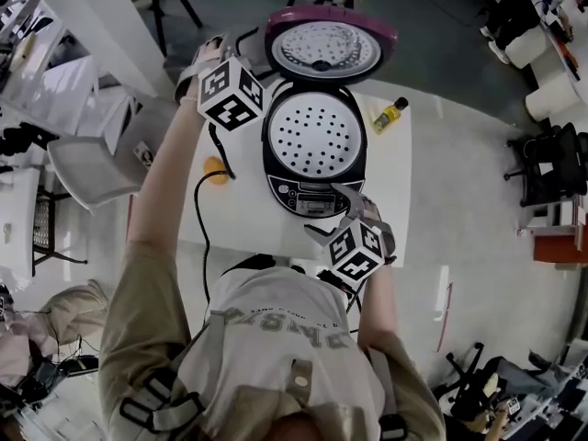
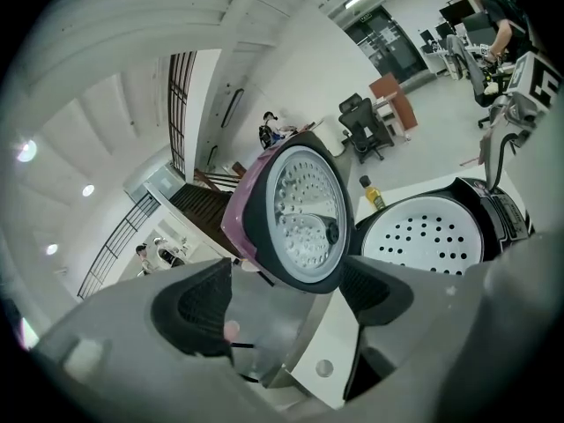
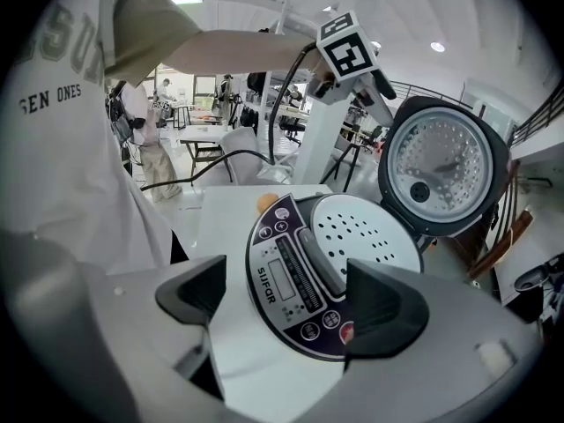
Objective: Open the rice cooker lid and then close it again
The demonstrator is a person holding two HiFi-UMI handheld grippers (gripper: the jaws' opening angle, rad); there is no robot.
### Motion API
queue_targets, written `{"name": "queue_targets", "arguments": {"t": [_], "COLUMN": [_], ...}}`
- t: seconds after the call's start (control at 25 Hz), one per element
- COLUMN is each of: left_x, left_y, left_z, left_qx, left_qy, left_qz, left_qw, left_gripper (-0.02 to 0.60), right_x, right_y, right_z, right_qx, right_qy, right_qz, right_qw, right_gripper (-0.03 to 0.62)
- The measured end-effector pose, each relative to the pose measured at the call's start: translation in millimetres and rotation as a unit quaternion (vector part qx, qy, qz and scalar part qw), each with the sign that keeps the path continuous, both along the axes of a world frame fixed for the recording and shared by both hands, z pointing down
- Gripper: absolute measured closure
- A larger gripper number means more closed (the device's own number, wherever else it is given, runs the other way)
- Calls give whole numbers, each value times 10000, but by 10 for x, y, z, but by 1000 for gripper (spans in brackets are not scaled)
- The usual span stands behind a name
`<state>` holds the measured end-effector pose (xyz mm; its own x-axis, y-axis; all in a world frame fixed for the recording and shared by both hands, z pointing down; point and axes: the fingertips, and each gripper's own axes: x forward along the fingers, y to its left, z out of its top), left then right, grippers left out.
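The black rice cooker [image 1: 315, 145] stands on the white table [image 1: 239, 219]. Its purple lid [image 1: 329, 44] is swung up and back, so the perforated inner tray [image 1: 317, 134] shows. My left gripper [image 1: 223, 55] is open beside the lid's left rim. In the left gripper view the lid [image 2: 300, 214] stands just ahead of the open left gripper [image 2: 286, 293], and I cannot tell if they touch. My right gripper [image 1: 331, 214] hangs open at the cooker's front. In the right gripper view the control panel [image 3: 291, 280] lies between and beyond the empty right gripper [image 3: 286, 302].
A small yellow bottle [image 1: 390, 115] stands on the table to the right of the cooker. An orange ball [image 1: 216, 170] and a black cable [image 1: 197, 219] lie to its left. Chairs and desks surround the table.
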<state>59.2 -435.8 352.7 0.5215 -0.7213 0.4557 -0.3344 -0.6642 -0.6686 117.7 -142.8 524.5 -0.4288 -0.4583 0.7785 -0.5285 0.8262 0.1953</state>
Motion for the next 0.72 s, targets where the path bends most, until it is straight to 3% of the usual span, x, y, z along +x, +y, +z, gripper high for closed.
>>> {"name": "queue_targets", "arguments": {"t": [0.16, 0.32, 0.72], "left_x": [-82, -158, -325], "left_y": [31, 207, 948], "left_z": [-56, -50, 137], "left_qx": [143, 45, -195], "left_qy": [164, 452, 892], "left_qz": [-218, -485, -669], "left_qw": [9995, 9978, 9936], "left_gripper": [179, 179, 179], "right_x": [52, 121, 421], "right_y": [-98, -235, -376], "right_z": [-100, -319, -909], "right_qx": [297, 805, 1741], "right_qy": [-171, -564, -1763], "right_qz": [169, 462, 971], "right_qw": [9993, 9941, 9639], "right_gripper": [183, 183, 183]}}
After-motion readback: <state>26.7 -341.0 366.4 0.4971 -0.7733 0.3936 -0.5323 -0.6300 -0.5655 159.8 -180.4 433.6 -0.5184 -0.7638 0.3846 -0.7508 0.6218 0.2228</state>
